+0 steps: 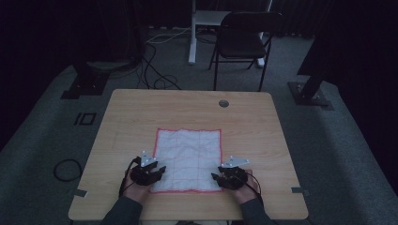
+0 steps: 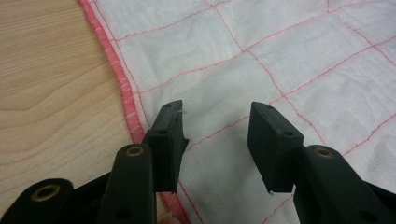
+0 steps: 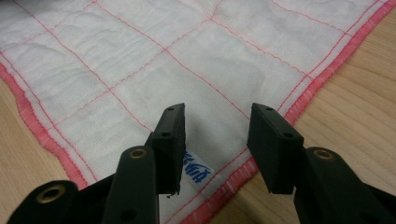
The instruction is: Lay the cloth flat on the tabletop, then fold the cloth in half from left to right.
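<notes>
A white cloth (image 1: 188, 157) with a red hem and a red stitched grid lies flat on the wooden table (image 1: 141, 112). My left gripper (image 1: 158, 171) sits at the cloth's near left corner, jaws open above the cloth (image 2: 243, 60) just inside the red hem, nothing pinched. My right gripper (image 1: 217, 178) sits at the near right corner, jaws open over the cloth (image 3: 140, 60) beside a small blue-printed label (image 3: 196, 170). Both pairs of jaws (image 2: 215, 123) (image 3: 215, 121) stand apart with bare fabric between them.
A black folding chair (image 1: 244, 40) and a white desk leg (image 1: 192, 33) stand beyond the table's far edge. A round grommet (image 1: 224, 103) sits near the table's far side. Cables lie on the grey carpet at left.
</notes>
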The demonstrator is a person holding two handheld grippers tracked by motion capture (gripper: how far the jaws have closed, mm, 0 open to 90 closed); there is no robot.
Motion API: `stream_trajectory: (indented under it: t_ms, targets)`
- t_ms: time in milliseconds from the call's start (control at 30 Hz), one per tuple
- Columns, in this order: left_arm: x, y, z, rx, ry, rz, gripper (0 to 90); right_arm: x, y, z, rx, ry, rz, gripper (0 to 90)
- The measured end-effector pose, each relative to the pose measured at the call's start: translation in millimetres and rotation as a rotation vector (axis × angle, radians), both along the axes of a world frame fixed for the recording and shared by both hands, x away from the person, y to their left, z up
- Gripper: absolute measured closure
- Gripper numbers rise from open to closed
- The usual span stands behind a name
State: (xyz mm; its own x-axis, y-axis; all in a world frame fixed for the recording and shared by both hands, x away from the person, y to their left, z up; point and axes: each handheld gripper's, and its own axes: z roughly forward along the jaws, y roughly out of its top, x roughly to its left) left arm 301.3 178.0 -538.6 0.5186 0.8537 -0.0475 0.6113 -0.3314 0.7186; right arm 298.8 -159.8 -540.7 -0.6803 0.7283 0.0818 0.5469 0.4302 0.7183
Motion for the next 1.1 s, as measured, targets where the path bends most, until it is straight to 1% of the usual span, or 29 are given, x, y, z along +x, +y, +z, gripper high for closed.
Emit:
stream_trajectory:
  t_ms: [67, 100, 133, 200, 233, 300, 333, 400, 433, 533, 633, 700, 733, 767, 800, 900, 933, 967, 1000, 1100]
  targets:
    - [-0.7, 0.2, 1.4, 0.0, -0.001, 0.008, 55.3, 0.1, -0.2, 0.0, 0.0, 0.0, 0.001, 56.4]
    - [-1.1, 1.1, 2.4, 0.003, -0.007, 0.012, 55.1, 0.1, -0.2, 0.0, 0.0, 0.0, 0.001, 56.4]
    - [-1.5, 2.2, 3.8, -0.004, -0.013, 0.021, 55.0, 0.0, -0.3, -0.1, 0.001, -0.001, 0.001, 56.2]
    - [-1.5, 2.2, 3.8, -0.004, -0.013, 0.021, 55.0, 0.0, -0.3, -0.1, 0.001, -0.001, 0.001, 56.2]
    - [-2.4, 7.3, 8.3, -0.019, -0.027, 0.041, 55.0, -0.2, -0.3, -0.1, 0.002, 0.0, 0.0, 56.1]
    - [-2.2, 11.2, 10.6, -0.025, -0.03, 0.059, 54.5, -0.5, -0.3, -0.1, 0.002, 0.001, -0.001, 56.1]
    - [-1.2, 14.1, 11.2, -0.028, -0.029, 0.076, 54.4, -0.8, -0.3, 0.0, 0.002, 0.003, -0.001, 56.0]
    - [-1.2, 14.1, 11.2, -0.028, -0.029, 0.076, 54.2, -1.4, -0.1, -0.1, 0.002, 0.001, -0.001, 56.0]
    - [3.0, 21.2, 10.3, -0.034, -0.017, 0.12, 54.0, -2.3, 0.1, -0.1, 0.004, 0.003, -0.003, 55.8]
    - [7.8, 23.8, 7.4, -0.035, -0.003, 0.15, 53.5, -2.9, -0.1, 0.0, 0.006, 0.004, -0.002, 55.7]
    - [13.4, 22.4, 3.2, -0.024, 0.012, 0.158, 53.3, -3.8, -0.2, 0.1, 0.004, 0.006, -0.003, 55.5]
    - [16.1, 19.4, 0.4, -0.016, 0.019, 0.155, 53.3, -4.0, -0.2, 0.2, 0.004, 0.006, -0.002, 55.5]
    - [16.8, 17.6, -0.6, -0.01, 0.01, 0.151, 52.9, -3.9, -0.2, 0.2, 0.004, 0.006, -0.002, 55.4]
    - [16.8, 17.6, -0.6, -0.01, 0.01, 0.151, 52.2, -3.8, -0.3, 0.2, 0.007, 0.008, -0.002, 55.5]
    - [18.8, 14.5, -0.7, 0.0, 0.006, 0.151, 52.2, -3.7, -0.4, 0.2, 0.008, 0.009, -0.002, 55.4]
    - [20.4, 13.7, -0.7, -0.002, 0.005, 0.152, 51.6, -3.7, -0.4, 0.2, 0.009, 0.009, -0.002, 55.3]
    - [26.5, 13.4, -1.0, -0.012, 0.006, 0.163, 51.2, -3.6, -0.5, 0.2, 0.011, 0.011, -0.001, 54.8]
    - [26.5, 13.4, -1.0, -0.012, 0.006, 0.163, 51.3, -3.6, -0.5, 0.2, 0.011, 0.011, -0.001, 54.8]
    - [30.5, 13.4, -0.4, -0.022, 0.015, 0.173, 51.6, -3.6, -0.7, 0.2, 0.011, 0.008, 0.001, 54.3]
    - [32.2, 13.4, -0.3, -0.029, 0.019, 0.183, 55.5, -3.5, -1.8, 0.8, 0.009, -0.005, -0.009, 53.7]
